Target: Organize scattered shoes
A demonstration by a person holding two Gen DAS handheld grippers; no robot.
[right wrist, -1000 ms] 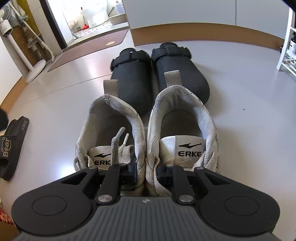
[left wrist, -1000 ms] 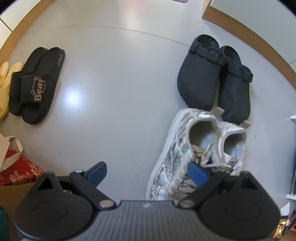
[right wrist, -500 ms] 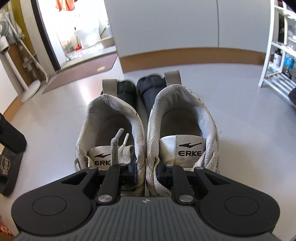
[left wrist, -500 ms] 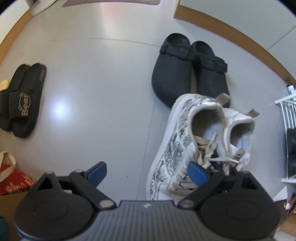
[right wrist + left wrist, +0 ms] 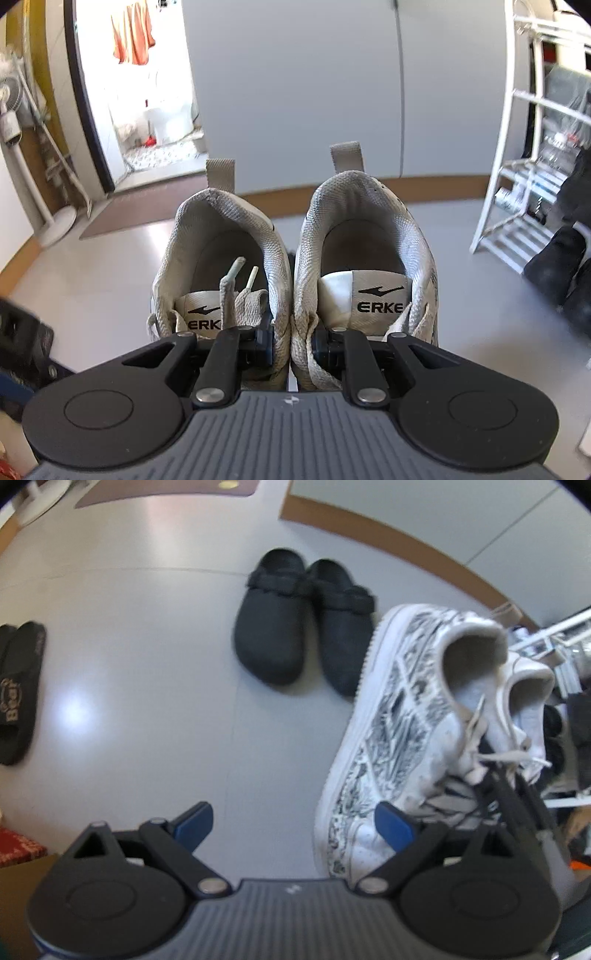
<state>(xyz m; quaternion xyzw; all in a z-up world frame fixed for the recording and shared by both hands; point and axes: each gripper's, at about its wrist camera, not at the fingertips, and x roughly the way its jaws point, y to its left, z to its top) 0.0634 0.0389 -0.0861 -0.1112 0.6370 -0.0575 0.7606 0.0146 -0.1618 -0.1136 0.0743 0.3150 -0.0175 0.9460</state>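
A pair of white ERKE sneakers point(image 5: 362, 229) hangs above the grey floor. My right gripper point(image 5: 291, 347) is shut on the two inner collar walls, pressed together between its fingers. In the left wrist view the same sneakers point(image 5: 399, 716) show their patterned side, heels up, with the right gripper's dark fingers point(image 5: 509, 805) among the laces. My left gripper point(image 5: 295, 825) is wide open beside them, over bare floor, with nothing between its blue pads. A pair of black clogs point(image 5: 295, 635) sits side by side on the floor beyond.
Black "Bear" slides point(image 5: 18, 690) lie at the far left, and a red bag point(image 5: 18, 849) sits at the lower left. A white shoe rack point(image 5: 524, 177) stands on the right with dark shoes point(image 5: 554, 266) by it. A doormat point(image 5: 140, 210) lies before an open doorway.
The right gripper has risen with the sneakers, lifting them off the floor; the clogs have dropped out of its view. The left gripper rose and drifted, still open.
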